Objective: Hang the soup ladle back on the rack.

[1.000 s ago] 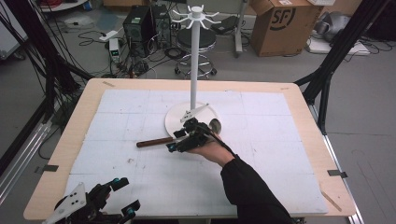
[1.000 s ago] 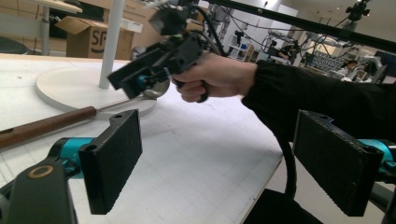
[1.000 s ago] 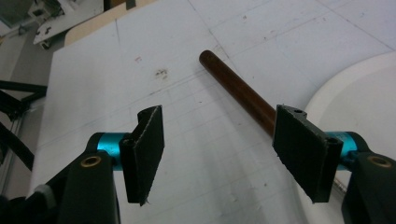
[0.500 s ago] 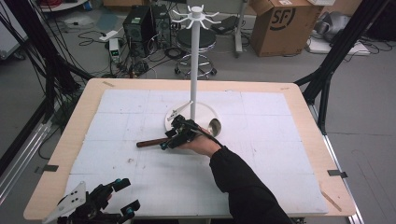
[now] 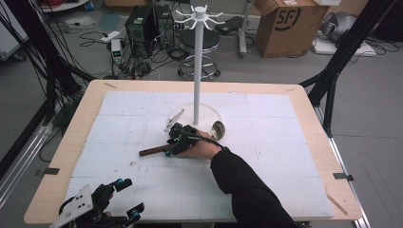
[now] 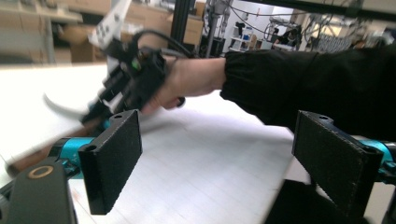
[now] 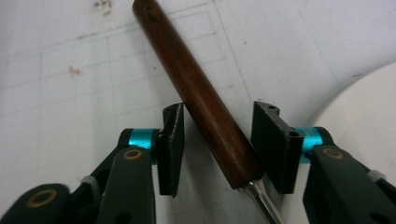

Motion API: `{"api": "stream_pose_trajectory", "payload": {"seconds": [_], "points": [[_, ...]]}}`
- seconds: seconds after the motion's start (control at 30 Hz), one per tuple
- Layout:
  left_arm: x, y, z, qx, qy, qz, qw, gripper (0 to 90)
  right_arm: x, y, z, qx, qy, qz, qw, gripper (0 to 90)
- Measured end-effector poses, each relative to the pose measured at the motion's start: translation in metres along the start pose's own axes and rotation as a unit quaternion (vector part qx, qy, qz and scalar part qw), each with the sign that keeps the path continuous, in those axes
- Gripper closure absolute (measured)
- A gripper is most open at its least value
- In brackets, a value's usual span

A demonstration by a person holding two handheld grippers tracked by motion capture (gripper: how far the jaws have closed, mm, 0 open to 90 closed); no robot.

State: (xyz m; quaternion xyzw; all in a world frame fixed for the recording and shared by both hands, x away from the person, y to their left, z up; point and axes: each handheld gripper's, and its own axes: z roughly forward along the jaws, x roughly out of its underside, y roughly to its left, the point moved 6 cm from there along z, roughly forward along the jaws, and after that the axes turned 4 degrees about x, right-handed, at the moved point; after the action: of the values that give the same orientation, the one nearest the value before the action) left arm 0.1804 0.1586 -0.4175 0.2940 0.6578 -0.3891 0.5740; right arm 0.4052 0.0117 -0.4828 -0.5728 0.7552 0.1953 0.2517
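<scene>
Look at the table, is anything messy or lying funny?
A little. The wooden-handled utensil lies flat and slantwise on the white mat, partly over the white rack's base, not hanging from it. The right gripper straddles its handle. Small reddish and dark smudges mark the mat. Nothing looks spilled or broken.

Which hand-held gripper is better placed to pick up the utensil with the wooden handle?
The right hand-held gripper. Its jaws, which have just been closing, already stand on both sides of the wooden handle lying on the table. The left hand-held gripper sits open at the near table edge, far from it.
</scene>
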Motion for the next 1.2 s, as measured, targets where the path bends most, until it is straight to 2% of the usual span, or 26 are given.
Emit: {"api": "stream_pose_trajectory", "payload": {"seconds": [0.13, 0.27, 0.3, 0.33, 0.4, 0.47, 0.57, 0.63, 0.7, 0.73, 0.8, 0.83, 0.87, 0.9, 0.93, 1.0, 1.03, 1.1, 1.13, 1.17, 1.2], "points": [[0.004, 0.003, 0.005, 0.007, 0.003, -0.015, 0.9999, 16.4, -0.001, 0.001, 0.0, 0.01, 0.008, -0.015, 0.9998, 58.4], [0.003, 0.01, 0.008, 0.002, 0.001, -0.024, 0.9997, 16.5, -0.003, 0.002, -0.001, 0.014, 0.018, -0.031, 0.9993, 73.7], [0.003, 0.011, 0.008, 0.002, -0.001, -0.027, 0.9996, 16.5, -0.002, 0.003, -0.002, 0.017, 0.024, -0.029, 0.9992, 73.9], [0.003, 0.012, 0.008, 0.0, 0.0, -0.027, 0.9996, 16.5, -0.002, 0.002, -0.002, 0.016, 0.025, -0.013, 0.9995, 74.3], [0.004, 0.012, 0.008, 0.0, 0.0, -0.029, 0.9996, 16.5, -0.003, 0.003, -0.002, 0.02, 0.026, -0.023, 0.9992, 74.4], [0.004, 0.012, 0.008, -0.004, -0.002, -0.029, 0.9996, 16.6, -0.003, 0.003, -0.002, 0.023, 0.027, -0.021, 0.9991, 74.7], [0.002, 0.013, 0.006, -0.003, -0.008, -0.035, 0.9994, 16.6, -0.003, 0.002, -0.003, 0.019, 0.029, -0.002, 0.9994, 74.7], [0.002, 0.014, 0.006, -0.003, -0.004, -0.042, 0.9991, 16.7, -0.002, 0.0, -0.005, 0.007, 0.033, 0.035, 0.9988, 74.7], [0.004, 0.015, 0.007, -0.004, 0.005, -0.055, 0.9984, 16.7, 0.001, -0.004, -0.01, -0.006, 0.032, 0.062, 0.9975, 74.7], [0.005, 0.016, 0.008, -0.002, 0.007, -0.061, 0.9981, 16.7, 0.001, -0.005, -0.015, -0.012, 0.026, 0.075, 0.9967, 74.7], [0.006, 0.016, 0.009, -0.002, 0.012, -0.063, 0.9979, 16.7, 0.0, -0.01, -0.028, -0.018, -0.007, 0.085, 0.9962, 74.7], [0.005, 0.017, 0.01, -0.001, 0.012, -0.063, 0.9979, 16.8, -0.001, -0.012, -0.047, -0.027, -0.037, 0.103, 0.9937, 74.7], [0.004, 0.018, 0.011, 0.001, 0.011, -0.063, 0.998, 16.9, -0.001, -0.013, -0.057, -0.031, -0.056, 0.107, 0.9922, 74.7], [0.002, 0.018, 0.013, 0.002, 0.011, -0.063, 0.9979, 16.9, -0.001, -0.013, -0.057, -0.031, -0.056, 0.107, 0.9922, 74.7], [0.001, 0.019, 0.014, 0.003, 0.009, -0.064, 0.9979, 17.1, -0.001, -0.011, -0.077, -0.039, -0.094, 0.121, 0.9874, 74.7], [-0.001, 0.022, 0.018, 0.006, 0.008, -0.067, 0.9977, 17.3, 0.002, -0.011, -0.096, -0.046, -0.132, 0.121, 0.9828, 74.7], [-0.001, 0.023, 0.02, 0.007, 0.009, -0.067, 0.9977, 17.3, 0.002, -0.011, -0.096, -0.046, -0.132, 0.121, 0.9828, 74.7], [-0.001, 0.026, 0.025, 0.01, 0.015, -0.065, 0.9977, 17.4, 0.006, -0.012, -0.115, -0.051, -0.172, 0.13, 0.9751, 74.7], [-0.002, 0.028, 0.028, 0.011, 0.017, -0.065, 0.9977, 17.6, 0.011, -0.016, -0.135, -0.053, -0.211, 0.143, 0.9655, 74.7], [-0.003, 0.029, 0.031, 0.013, 0.017, -0.065, 0.9977, 17.6, 0.011, -0.016, -0.135, -0.053, -0.211, 0.143, 0.9655, 74.7], [-0.003, 0.032, 0.035, 0.015, 0.021, -0.065, 0.9976, 17.9, 0.016, -0.022, -0.153, -0.05, -0.243, 0.152, 0.9566, 74.7]]}}
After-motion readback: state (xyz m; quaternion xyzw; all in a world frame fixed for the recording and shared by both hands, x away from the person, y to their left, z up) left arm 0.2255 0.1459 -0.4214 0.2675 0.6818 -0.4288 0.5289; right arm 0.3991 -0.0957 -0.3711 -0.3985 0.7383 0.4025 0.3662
